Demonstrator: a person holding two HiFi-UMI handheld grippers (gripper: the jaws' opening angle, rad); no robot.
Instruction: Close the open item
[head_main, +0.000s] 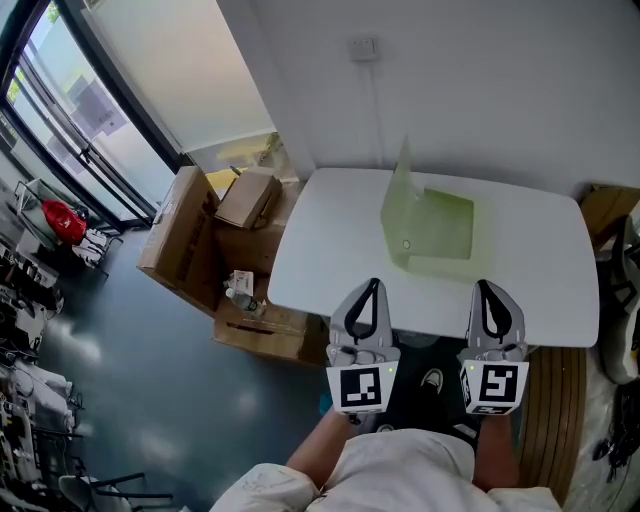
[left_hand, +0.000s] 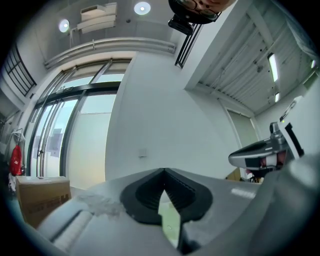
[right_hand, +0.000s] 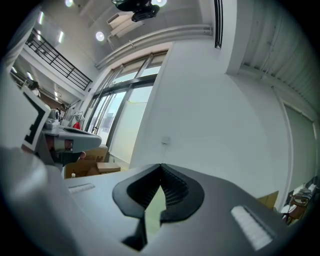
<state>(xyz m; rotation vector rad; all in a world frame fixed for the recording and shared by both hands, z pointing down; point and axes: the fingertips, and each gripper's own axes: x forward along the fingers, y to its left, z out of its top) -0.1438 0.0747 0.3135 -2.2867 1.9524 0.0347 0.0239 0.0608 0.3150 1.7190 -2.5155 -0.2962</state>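
Left gripper and right gripper are pressed together, empty; their views catch only a sliver of the folder.

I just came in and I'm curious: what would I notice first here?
A pale green see-through folder lies open in the middle of the white table, one flap standing up. At the table's near edge hover the left tool and right tool, both shut and empty. Brown cardboard boxes sit on the floor at the left.

Left gripper and right gripper side by side, both level and empty, fingers together tip to tip
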